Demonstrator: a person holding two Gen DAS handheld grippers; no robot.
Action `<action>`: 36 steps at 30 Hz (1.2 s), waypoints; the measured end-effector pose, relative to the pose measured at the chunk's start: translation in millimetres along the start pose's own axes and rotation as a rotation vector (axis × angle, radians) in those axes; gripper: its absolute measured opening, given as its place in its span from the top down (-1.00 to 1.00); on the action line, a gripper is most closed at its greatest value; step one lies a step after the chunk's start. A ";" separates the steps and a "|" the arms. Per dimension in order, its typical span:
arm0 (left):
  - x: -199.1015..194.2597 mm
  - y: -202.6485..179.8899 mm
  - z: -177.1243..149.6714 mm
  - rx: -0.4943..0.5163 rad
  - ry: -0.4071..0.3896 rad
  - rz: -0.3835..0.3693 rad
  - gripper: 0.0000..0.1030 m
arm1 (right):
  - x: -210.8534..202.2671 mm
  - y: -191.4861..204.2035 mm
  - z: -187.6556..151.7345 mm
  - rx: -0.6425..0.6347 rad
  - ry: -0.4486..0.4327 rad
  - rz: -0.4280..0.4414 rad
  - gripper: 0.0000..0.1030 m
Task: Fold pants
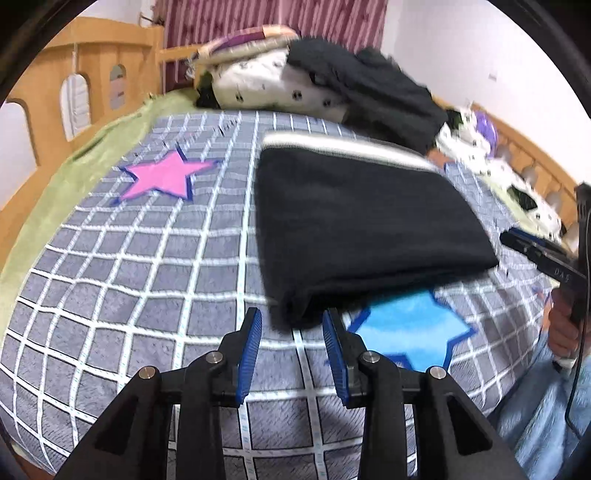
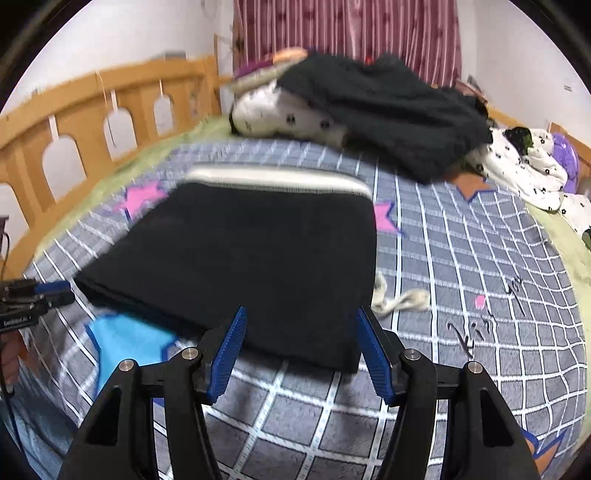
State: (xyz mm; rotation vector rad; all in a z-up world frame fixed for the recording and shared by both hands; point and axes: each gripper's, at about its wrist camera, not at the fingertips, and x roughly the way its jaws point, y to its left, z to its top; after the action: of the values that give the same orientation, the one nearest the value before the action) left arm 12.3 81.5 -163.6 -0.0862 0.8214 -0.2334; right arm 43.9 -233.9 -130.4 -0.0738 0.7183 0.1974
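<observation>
While the black pants (image 1: 365,218) lie folded into a thick rectangle on the grey checked blanket (image 1: 147,280) of the bed, both grippers hang just short of the near edge with nothing in them — the left gripper (image 1: 291,321) has its blue jaws parted a modest way, the near left corner of the fold sitting just beyond the tips and not pinched. Over on the other side, the right gripper (image 2: 301,319) holds its jaws clearly wider, framing the near right part of the pants (image 2: 258,258), again with no cloth between the pads. The striped grey-and-white waistband (image 1: 347,146) runs along the far edge of the fold. A blue star (image 1: 410,332) on the blanket peeks out from under the near edge, and a pink star (image 1: 166,177) sits off to the left in the left wrist view. A pale drawstring (image 2: 399,299) trails out at the right side of the pants. Behind it all — a heap of dark clothing (image 2: 388,107) on spotted white bedding (image 2: 291,114), against the wooden bed rail (image 2: 96,107) and a striped curtain (image 2: 351,33)
</observation>
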 end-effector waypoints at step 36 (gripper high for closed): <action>70.6 -43.3 129.4 -0.002 -0.038 0.085 0.00 | 58.3 -37.3 93.4 0.075 0.062 -0.116 -0.11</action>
State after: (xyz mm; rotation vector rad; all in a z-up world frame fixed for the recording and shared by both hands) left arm 146.2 20.7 -118.9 -0.0573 0.7855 -0.1507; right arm 154.7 -248.9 -98.7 -0.0498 0.7804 0.0567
